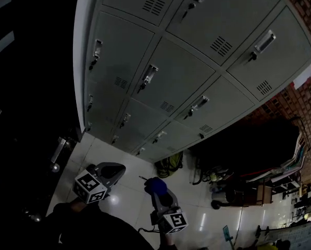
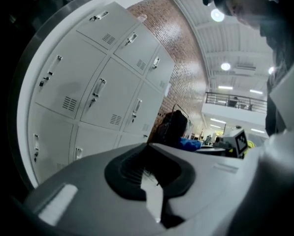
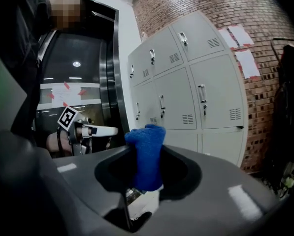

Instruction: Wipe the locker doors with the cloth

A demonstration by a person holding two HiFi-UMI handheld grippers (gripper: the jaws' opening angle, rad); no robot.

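nothing legible shows. the sheets (image 3: 241, 36) taped to the brick wall (image 3: 186, 4) are too small to read; the locker doors (image 3: 213, 90) and marker cubes (image 1: 90, 187) carry no readable letters.

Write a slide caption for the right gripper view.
Right tongs clamp a blue cloth upright, facing grey lockers beside a brick wall.

Right gripper (image 3: 147, 167): jaws clamped on a blue cloth (image 3: 146, 144) that stands upright between the fingers, its top bunched above them. Beyond the fingertips: grey lockers (image 3: 186, 92) with doors closed, against a brick wall (image 3: 196, 6). Left of the fingers: left gripper (image 3: 105, 130).
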